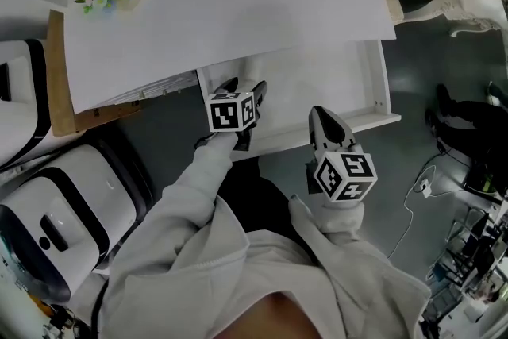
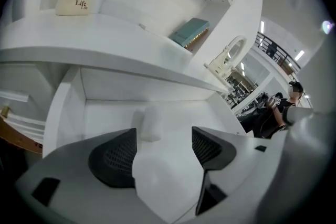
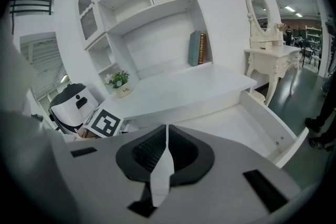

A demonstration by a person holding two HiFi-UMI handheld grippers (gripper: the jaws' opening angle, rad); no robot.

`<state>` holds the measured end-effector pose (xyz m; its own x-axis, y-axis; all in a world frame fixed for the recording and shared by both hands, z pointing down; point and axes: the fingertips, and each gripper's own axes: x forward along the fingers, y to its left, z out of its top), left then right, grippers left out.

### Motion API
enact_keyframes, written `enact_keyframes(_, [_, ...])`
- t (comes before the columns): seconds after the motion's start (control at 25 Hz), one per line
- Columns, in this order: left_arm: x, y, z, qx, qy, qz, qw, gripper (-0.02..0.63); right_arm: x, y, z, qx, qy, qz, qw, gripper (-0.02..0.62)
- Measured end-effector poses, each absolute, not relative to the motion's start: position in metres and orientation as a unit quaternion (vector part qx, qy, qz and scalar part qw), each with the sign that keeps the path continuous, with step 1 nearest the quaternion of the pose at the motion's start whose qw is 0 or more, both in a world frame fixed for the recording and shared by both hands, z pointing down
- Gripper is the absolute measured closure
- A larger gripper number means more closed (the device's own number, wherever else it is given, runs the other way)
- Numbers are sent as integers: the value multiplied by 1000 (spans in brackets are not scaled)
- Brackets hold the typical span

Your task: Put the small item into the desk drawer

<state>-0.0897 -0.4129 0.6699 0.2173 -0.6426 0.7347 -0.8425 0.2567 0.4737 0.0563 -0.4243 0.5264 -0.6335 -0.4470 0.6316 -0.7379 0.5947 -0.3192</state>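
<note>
While the left gripper [image 2: 163, 145] hangs over the open drawer [image 2: 64, 107], the small item [image 2: 151, 123] lies inside.
Its jaws stand wide apart, pressing on nothing; the white item rests on the drawer floor beyond their tips; the right gripper [image 3: 165, 135] is clenched on nothing, near the drawer's front; a jaw dipping back down could knock the item aside, and a brisk shove on the drawer might send it sliding.
</note>
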Motion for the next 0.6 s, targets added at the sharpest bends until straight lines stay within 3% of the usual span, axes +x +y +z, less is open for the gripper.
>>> enact_keyframes(0.6, [-74, -362, 565, 661, -592, -17, 460, 280, 87, -377, 496, 379, -861, 273, 199, 557])
